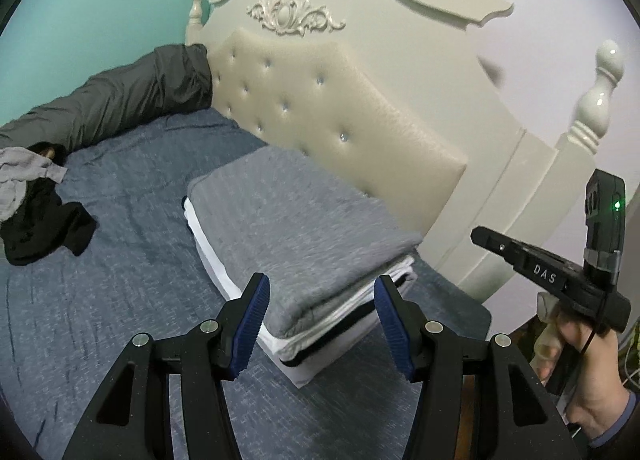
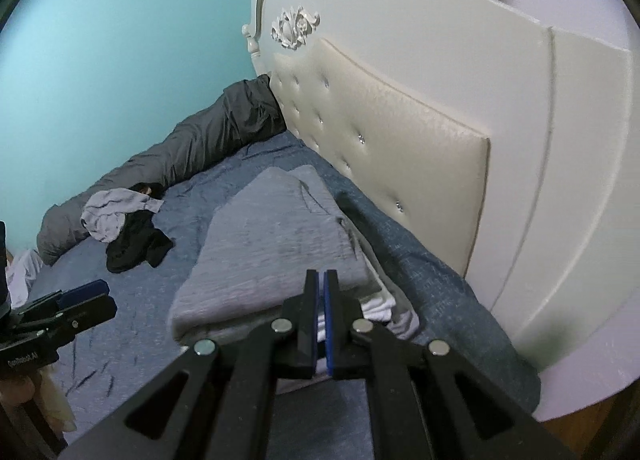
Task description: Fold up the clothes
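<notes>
A folded stack [image 1: 304, 244] of grey and white clothes lies on the bed [image 1: 120, 300] by the headboard [image 1: 340, 108], straight ahead of the left tongs [image 1: 320, 324], spread wide and empty; the right tongs [image 2: 321, 324] are pressed together, empty; loose clothes [image 2: 128, 232] lie far left, nearer the left

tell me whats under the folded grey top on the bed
Under the folded grey top lie white folded layers with a dark edge between them, stacked on the blue bedcover. How many garments they are is hidden.
</notes>
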Demonstrator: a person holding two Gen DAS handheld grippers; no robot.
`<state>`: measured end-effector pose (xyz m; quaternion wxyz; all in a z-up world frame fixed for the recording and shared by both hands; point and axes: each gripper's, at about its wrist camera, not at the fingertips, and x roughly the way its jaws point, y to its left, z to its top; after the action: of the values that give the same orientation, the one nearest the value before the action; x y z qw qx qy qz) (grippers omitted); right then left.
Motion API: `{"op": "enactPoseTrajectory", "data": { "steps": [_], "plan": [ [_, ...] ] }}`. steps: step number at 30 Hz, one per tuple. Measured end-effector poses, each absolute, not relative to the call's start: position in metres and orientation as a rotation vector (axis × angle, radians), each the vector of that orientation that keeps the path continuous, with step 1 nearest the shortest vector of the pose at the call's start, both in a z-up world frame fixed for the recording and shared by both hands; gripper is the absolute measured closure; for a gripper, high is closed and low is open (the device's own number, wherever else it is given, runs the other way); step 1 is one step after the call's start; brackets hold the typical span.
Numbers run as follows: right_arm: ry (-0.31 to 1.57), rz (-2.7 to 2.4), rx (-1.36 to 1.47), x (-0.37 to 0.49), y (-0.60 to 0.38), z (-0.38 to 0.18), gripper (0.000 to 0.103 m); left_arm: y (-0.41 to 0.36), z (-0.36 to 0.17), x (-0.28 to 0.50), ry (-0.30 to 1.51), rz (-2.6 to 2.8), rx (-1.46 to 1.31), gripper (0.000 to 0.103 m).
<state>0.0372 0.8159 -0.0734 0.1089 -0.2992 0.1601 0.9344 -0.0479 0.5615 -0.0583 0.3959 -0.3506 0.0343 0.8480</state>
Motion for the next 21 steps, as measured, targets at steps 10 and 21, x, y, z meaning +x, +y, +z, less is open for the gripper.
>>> {"op": "enactPoseTrajectory", "data": {
  "steps": [10,21],
  "plan": [
    [0.46,2.741,-0.836,0.083,0.783,-0.041,0.095,0.529,-0.026,-0.014,0.076,2.162,-0.832,0.039],
    [0.448,2.731,-0.781,0.128,0.753,-0.016,0.087,0.496,-0.003,0.023,0.09,2.175,-0.779,0.032]
  ]
}}
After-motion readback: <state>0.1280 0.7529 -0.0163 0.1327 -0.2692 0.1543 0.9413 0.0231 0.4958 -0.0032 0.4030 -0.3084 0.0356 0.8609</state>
